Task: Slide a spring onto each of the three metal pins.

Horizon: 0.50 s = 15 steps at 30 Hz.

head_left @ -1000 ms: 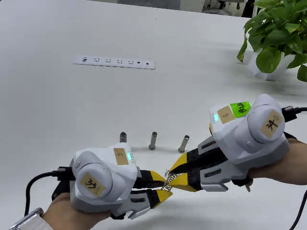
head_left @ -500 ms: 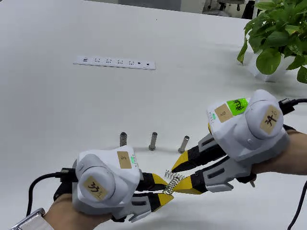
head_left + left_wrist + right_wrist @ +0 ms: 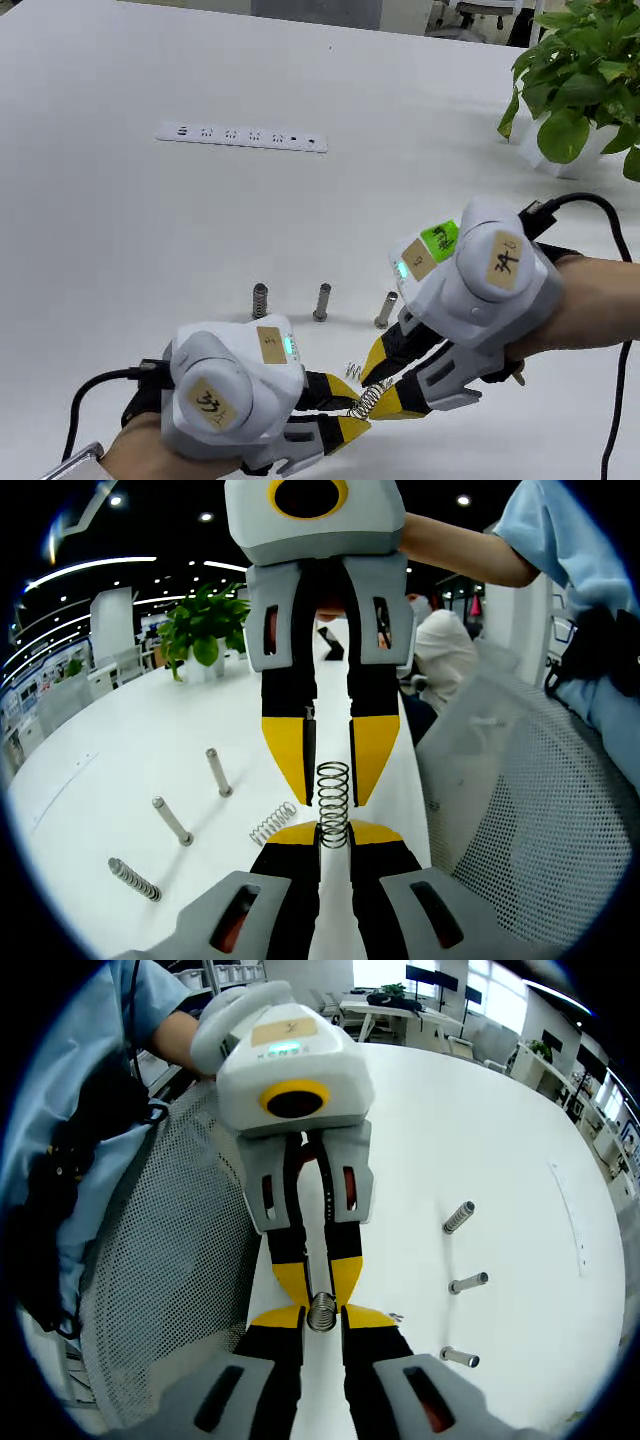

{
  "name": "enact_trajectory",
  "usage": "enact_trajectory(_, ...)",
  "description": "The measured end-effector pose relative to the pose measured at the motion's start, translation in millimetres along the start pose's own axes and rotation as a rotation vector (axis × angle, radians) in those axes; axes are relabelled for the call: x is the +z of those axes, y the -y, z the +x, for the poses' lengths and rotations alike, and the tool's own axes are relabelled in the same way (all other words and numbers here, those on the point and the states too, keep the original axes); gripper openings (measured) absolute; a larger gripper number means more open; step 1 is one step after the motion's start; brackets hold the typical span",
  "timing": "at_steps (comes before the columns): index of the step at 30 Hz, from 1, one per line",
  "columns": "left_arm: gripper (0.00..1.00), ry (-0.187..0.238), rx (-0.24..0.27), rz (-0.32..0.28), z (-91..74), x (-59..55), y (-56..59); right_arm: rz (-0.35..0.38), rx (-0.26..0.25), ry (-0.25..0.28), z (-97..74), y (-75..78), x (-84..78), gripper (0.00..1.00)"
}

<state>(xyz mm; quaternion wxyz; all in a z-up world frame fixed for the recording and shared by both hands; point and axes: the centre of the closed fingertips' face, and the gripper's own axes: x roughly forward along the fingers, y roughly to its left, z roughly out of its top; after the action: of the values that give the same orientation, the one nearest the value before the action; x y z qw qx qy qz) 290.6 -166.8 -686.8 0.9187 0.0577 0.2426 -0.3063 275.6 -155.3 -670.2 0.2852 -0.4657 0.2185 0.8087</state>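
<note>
**Spring held between both tongs, near the pins**

I'm looking down at a white counter (image 3: 120, 230) in an open office, with a power strip (image 3: 241, 137) lying toward its far edge and a potted plant (image 3: 580, 70) at its far right corner. Three pins stand in a row toward the near edge. The left pin (image 3: 260, 300) has a fitted spring (image 3: 135, 880) coiled around its shaft. The middle pin (image 3: 322, 301) and the right pin (image 3: 386, 309) are bare.

A loose spring (image 3: 352, 370) lies flat on the counter just on the near side of the row.

My left tongs (image 3: 352, 408) are clamped on one end of the held spring (image 3: 366, 398), which is lifted off the counter just on the near side of the loose one. My right tongs (image 3: 369, 395) face them tip to tip. Their jaws are parted and straddle the other end of that spring, with the coil lying against the lower jaw in the head view. The right gripper view looks straight down the coil's bore, between my own yellow tips.
</note>
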Motion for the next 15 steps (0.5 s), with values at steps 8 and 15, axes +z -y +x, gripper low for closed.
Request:
enact_trajectory(8,0.09,0.0,-0.004,-0.004,0.7,0.1,1.0,-0.027,0.018,-0.031,5.2,-2.5,-1.9,0.14)
enact_trajectory(15,0.09,0.002,-0.008,0.0,1.4,2.0,2.9,-0.039,0.029,-0.045,7.3,-4.5,-1.6,0.13)
